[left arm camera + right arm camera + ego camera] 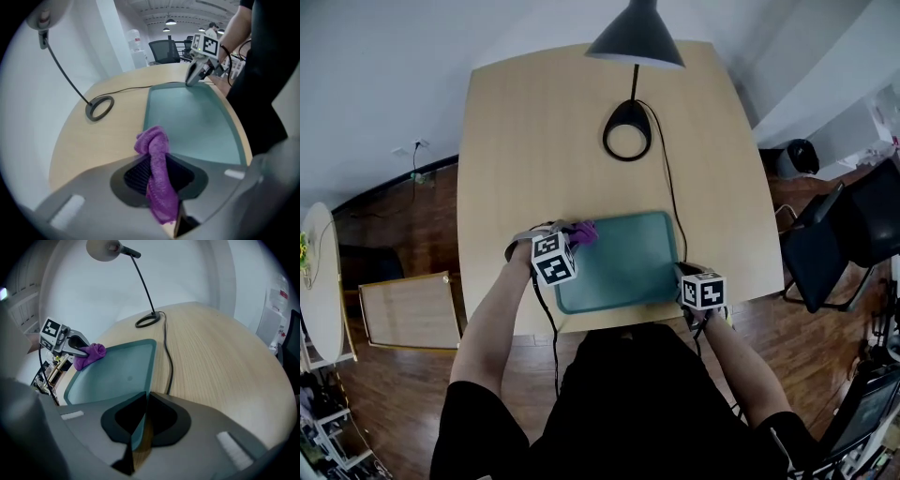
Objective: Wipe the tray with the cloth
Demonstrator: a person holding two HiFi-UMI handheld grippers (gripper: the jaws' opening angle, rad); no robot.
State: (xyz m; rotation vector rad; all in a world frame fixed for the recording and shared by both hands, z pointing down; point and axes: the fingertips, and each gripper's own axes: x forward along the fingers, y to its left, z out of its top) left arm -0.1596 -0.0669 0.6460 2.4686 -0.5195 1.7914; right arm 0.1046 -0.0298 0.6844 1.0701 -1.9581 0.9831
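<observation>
**Cloth at the tray's left edge, ready to wipe**

The left gripper [159,174] has its jaws squeezed tight on the purple cloth [157,152]. A bunch of cloth sticks out past the jaws. It sits at the left edge of the blue-green tray [623,262], which lies on the table [516,141] near the person. The right gripper [142,423] has its jaws shut on the tray's rim at the near right corner, so the tray should not slide.

To wipe well, the person should press the cloth bunch flat on the tray floor. Then they should drag it left to right in rows, from far to near, and get into the corners too. Only the cloth should rub, not the hard jaws. It is hard to say whether the cloth touches the tray yet or hangs just above it.

A black lamp [636,36] stands on the far side of the table. Its cable [165,338] runs just beside the tray's right edge, so a long wipe could bump it. The right gripper blocks the near right corner.
</observation>
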